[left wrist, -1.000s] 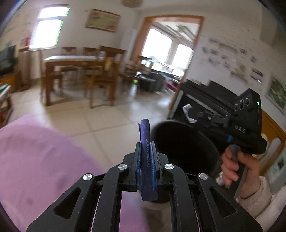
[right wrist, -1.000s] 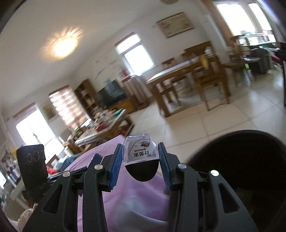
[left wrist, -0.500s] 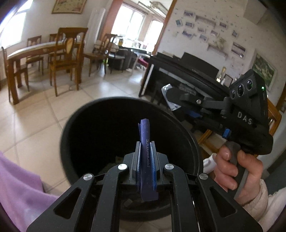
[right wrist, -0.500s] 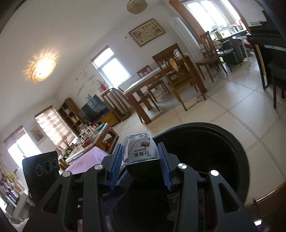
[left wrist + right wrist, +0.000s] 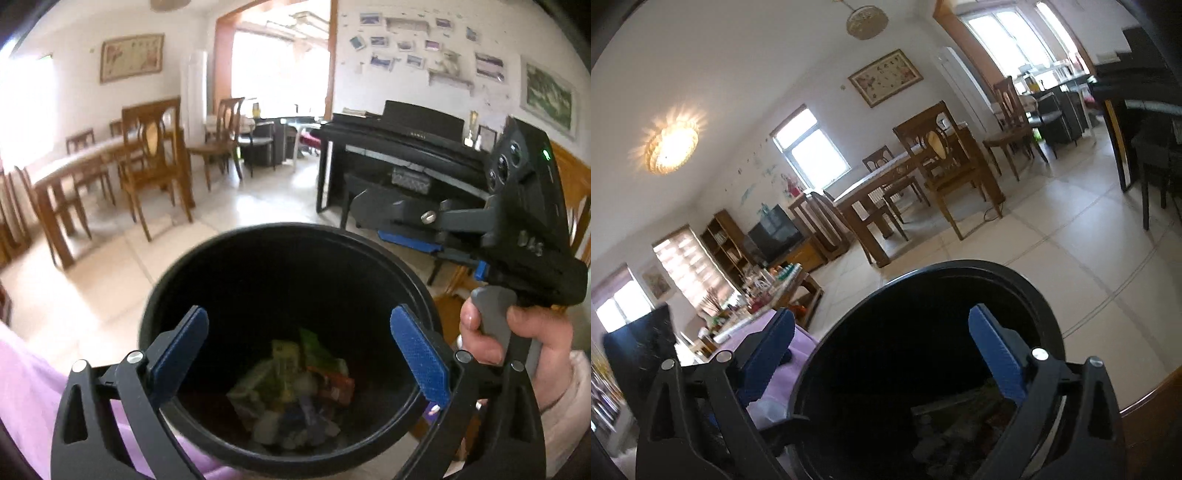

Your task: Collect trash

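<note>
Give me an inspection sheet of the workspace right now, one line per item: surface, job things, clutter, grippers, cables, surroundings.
Surface: pale tiled floor; purple cloth at lower left.
Job's things: black trash bin below both grippers, mixed wrappers at its bottom.
Clutter: crowded low table.
Grippers: left gripper and right gripper have just been opening; both open, nothing between the jaws.
Cables: nothing seen.
Surroundings: dining table with chairs, piano, television.

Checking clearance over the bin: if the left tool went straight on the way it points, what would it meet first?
Probably the trash pile at the bottom of the black bin; the left tool stands open and empty over it.
</note>
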Demonstrator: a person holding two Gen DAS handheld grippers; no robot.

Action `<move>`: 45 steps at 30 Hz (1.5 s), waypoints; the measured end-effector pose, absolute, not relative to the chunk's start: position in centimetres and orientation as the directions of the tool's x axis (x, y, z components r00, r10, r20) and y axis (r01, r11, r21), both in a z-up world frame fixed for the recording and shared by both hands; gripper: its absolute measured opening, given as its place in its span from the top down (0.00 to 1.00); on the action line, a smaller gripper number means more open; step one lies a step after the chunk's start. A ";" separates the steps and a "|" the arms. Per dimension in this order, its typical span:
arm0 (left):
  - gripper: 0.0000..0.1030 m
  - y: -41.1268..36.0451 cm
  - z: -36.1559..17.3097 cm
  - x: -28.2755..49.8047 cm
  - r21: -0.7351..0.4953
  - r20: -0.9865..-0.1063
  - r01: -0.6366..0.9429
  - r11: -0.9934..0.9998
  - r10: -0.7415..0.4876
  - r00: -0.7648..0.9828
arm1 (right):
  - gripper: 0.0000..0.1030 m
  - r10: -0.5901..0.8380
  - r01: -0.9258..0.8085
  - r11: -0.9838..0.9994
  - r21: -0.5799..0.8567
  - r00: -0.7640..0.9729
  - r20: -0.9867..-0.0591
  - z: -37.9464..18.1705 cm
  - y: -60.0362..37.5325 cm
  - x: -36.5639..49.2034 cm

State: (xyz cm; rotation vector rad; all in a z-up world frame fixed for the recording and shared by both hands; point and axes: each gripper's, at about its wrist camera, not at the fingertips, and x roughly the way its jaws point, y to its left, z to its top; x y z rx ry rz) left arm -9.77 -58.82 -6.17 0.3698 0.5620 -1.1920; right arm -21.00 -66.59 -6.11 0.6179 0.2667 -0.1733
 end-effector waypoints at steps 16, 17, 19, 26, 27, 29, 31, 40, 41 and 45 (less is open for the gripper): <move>0.05 -55.5 -2.3 -11.4 -0.019 -0.542 0.947 0.321 -0.799 0.260 | 0.06 -0.082 0.258 0.808 0.531 0.940 -0.331 -5.2 -64.9 -20.8; 0.05 -54.8 -2.1 -11.3 -0.025 -0.535 0.946 0.323 -0.804 0.261 | 0.06 -0.079 0.256 0.809 0.529 0.939 -0.334 -5.1 -64.9 -20.7; 0.05 -53.5 -1.7 -11.1 -0.039 -0.523 0.943 0.330 -0.811 0.262 | 0.05 -0.072 0.252 0.814 0.524 0.938 -0.339 -4.9 -64.5 -20.2; 0.05 -46.8 -0.3 -9.0 -0.105 -0.489 0.903 0.417 -0.812 0.318 | 0.05 -0.004 0.200 0.845 0.496 0.930 -0.368 -3.8 -60.7 -17.2; 0.05 -45.7 -0.2 -8.5 -0.115 -0.489 0.893 0.435 -0.808 0.330 | 0.05 0.010 0.190 0.849 0.494 0.928 -0.374 -3.7 -59.9 -16.6; 0.05 -43.7 0.2 -7.7 -0.129 -0.489 0.874 0.469 -0.797 0.355 | 0.05 0.036 0.172 0.856 0.488 0.921 -0.387 -3.4 -58.2 -15.3; 0.05 -40.8 0.4 -6.9 -0.138 -0.482 0.844 0.518 -0.780 0.399 | 0.05 0.072 0.141 0.867 0.479 0.915 -0.398 -3.0 -56.0 -13.7; 0.05 -25.4 1.6 -3.3 -0.120 -0.442 0.650 0.750 -0.626 0.642 | 0.05 0.219 -0.029 0.910 0.413 0.881 -0.420 -1.5 -44.3 -6.8; 0.05 -23.1 1.7 -2.9 -0.116 -0.436 0.612 0.782 -0.593 0.676 | 0.05 0.242 -0.056 0.912 0.406 0.873 -0.423 -1.5 -42.6 -5.8; 0.05 -16.1 1.8 -1.8 -0.126 -0.411 0.484 0.866 -0.490 0.769 | 0.05 0.318 -0.150 0.914 0.377 0.842 -0.436 -1.4 -36.2 -2.6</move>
